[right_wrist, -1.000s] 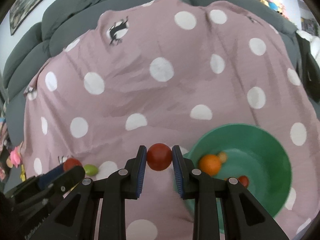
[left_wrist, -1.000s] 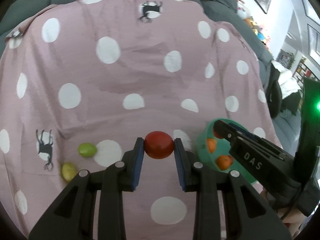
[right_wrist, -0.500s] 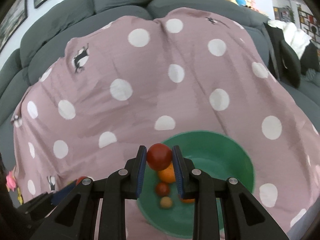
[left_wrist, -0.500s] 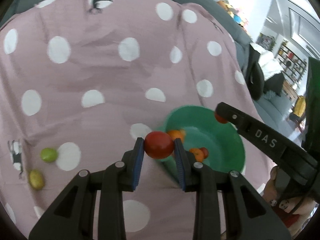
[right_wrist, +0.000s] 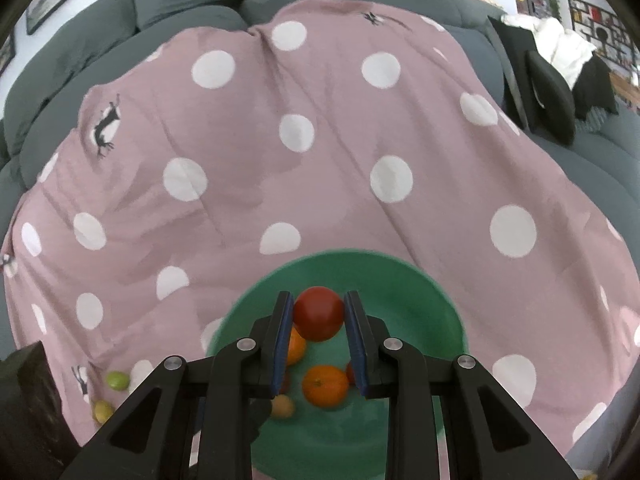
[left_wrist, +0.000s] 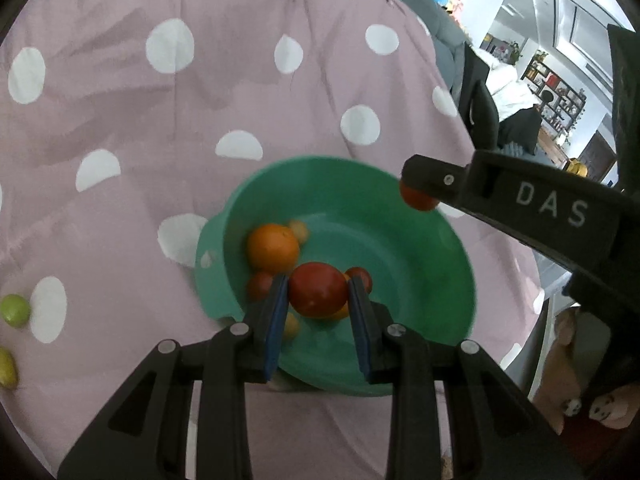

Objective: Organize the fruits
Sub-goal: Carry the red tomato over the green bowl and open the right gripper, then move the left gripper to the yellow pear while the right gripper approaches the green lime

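My left gripper (left_wrist: 318,300) is shut on a red tomato (left_wrist: 318,295) and holds it over the near side of the green bowl (left_wrist: 432,264). My right gripper (right_wrist: 319,320) is shut on another red tomato (right_wrist: 319,313) above the same bowl (right_wrist: 420,304). The right gripper also shows in the left wrist view, at the bowl's far right rim, with its tomato (left_wrist: 416,199). The bowl holds an orange (left_wrist: 273,248), a second orange (right_wrist: 325,385) and several small fruits. A green fruit (left_wrist: 14,310) and a yellow fruit (left_wrist: 6,368) lie on the cloth to the left.
A pink polka-dot cloth (right_wrist: 320,152) covers a grey sofa (right_wrist: 200,8). A black and white pile of clothes (right_wrist: 560,68) lies at the right. Shelves and room furniture (left_wrist: 552,96) stand beyond the sofa's right edge.
Both grippers have moved right and over the green bowl, each still holding its tomato. The bowl now fills the lower middle of both views.
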### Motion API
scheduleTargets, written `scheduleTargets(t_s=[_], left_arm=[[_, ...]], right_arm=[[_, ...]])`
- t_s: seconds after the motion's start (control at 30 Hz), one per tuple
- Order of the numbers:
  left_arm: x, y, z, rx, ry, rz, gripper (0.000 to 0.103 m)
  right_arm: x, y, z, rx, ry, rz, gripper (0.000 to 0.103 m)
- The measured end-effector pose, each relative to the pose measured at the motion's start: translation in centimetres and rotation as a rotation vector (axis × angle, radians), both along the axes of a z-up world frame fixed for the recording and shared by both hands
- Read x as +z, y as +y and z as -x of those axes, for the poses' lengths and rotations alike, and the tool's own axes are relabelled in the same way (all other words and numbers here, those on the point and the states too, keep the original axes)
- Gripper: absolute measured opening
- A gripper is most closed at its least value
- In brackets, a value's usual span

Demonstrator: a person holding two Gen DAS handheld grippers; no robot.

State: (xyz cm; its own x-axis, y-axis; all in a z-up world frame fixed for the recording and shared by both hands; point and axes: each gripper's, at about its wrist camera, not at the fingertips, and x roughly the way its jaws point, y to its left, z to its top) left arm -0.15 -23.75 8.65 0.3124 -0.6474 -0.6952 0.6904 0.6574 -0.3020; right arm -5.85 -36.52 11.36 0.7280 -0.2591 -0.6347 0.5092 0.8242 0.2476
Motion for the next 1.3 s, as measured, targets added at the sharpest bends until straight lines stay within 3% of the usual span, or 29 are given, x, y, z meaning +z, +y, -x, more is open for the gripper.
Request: scheduleTargets(t_s=[0.67, 0.8, 0.87, 0.93, 1.17, 1.3], left_arm=[[-0.6, -0.4, 0.3, -0.005, -0.006, -0.038, 0.031], [-0.1, -0.2, 0.5, -0.007, -0.01, -0.034, 0.047], [0.5, 0.2, 0.5, -0.005, -0.016, -0.024, 0.051], [1.1, 0.7, 0.5, 0.006, -0.026, -0.025, 0.054], [3.0, 4.2, -0.5, 0.119, -0.027, -0.045, 0.055], [4.6, 8.0, -1.1, 0.23, -0.072, -0.059, 0.055]], right_arm=[[-2.1, -1.5, -0.5, -0.039, 0.097, -0.007, 0.028], [-1.8, -1.5, -0.2, -0.051, 0.09, -0.008, 0.029], [-1.7, -1.5, -0.1, -0.053, 0.086, -0.007, 0.045], [-1.5, -1.3, 0.0, -0.056, 0.07, -0.003, 0.053], [-0.7, -0.1, -0.4, 0.008, 0.027, -0.005, 0.053], [-0.3, 1.3, -1.0, 0.065, 0.008, -0.002, 0.053]])
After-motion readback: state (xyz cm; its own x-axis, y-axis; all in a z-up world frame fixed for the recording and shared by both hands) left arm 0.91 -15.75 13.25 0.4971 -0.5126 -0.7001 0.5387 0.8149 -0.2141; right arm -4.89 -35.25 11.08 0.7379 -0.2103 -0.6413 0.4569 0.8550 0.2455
